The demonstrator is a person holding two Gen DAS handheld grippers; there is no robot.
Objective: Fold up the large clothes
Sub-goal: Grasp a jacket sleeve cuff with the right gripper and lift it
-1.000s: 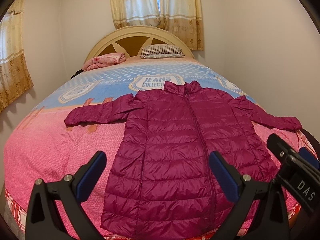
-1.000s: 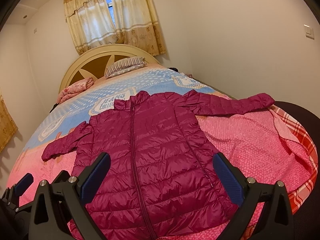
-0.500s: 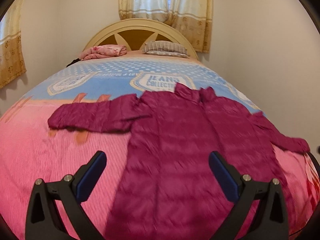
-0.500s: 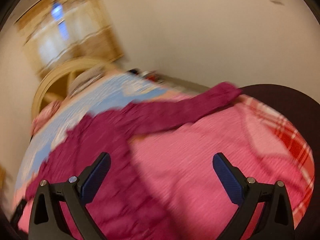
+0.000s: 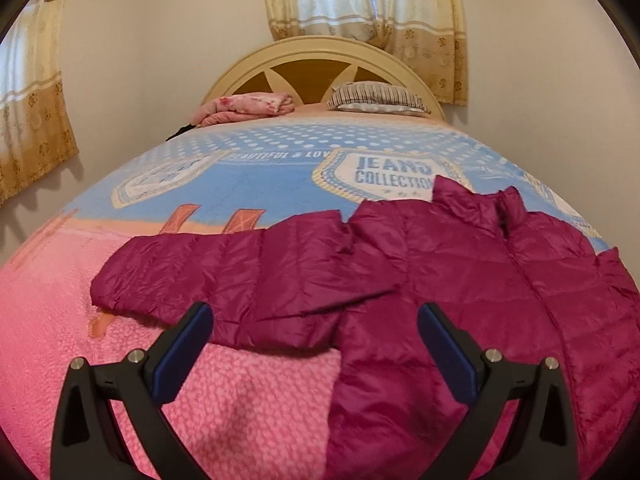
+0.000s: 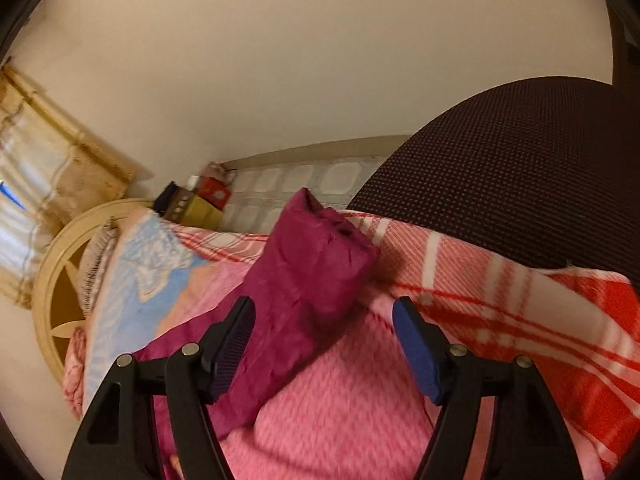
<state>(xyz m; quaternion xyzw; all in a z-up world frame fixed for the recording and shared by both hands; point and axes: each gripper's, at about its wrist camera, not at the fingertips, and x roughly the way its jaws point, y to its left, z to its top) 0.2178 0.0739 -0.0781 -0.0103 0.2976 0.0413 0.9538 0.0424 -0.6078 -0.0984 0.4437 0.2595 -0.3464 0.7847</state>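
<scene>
A magenta quilted jacket [image 5: 460, 280] lies front up and zipped on the bed [image 5: 248, 408], collar toward the headboard. Its left sleeve [image 5: 208, 272] stretches flat to the left. My left gripper [image 5: 314, 320] hovers open just before that sleeve's armpit, nothing between its blue pads [image 5: 188, 344]. In the right wrist view the other sleeve [image 6: 304, 280] lies on the pink spread, its cuff pointing away toward the bed's edge. My right gripper [image 6: 322, 316] straddles this sleeve behind the cuff; its jaws are closing, and the pads stand clear of the fabric.
A dark mesh chair back [image 6: 520, 168] rises close beyond the bed's right edge, over a red plaid blanket [image 6: 540, 320]. Boxes [image 6: 200, 200] stand by the wall. A striped pillow [image 5: 376, 98] and a folded pink blanket [image 5: 248, 106] lie at the headboard [image 5: 320, 50].
Both grippers have swung outward from the jacket's hem: the left to the left sleeve, the right, rolling, to the right sleeve's cuff. The right jaws stand narrower than before.
</scene>
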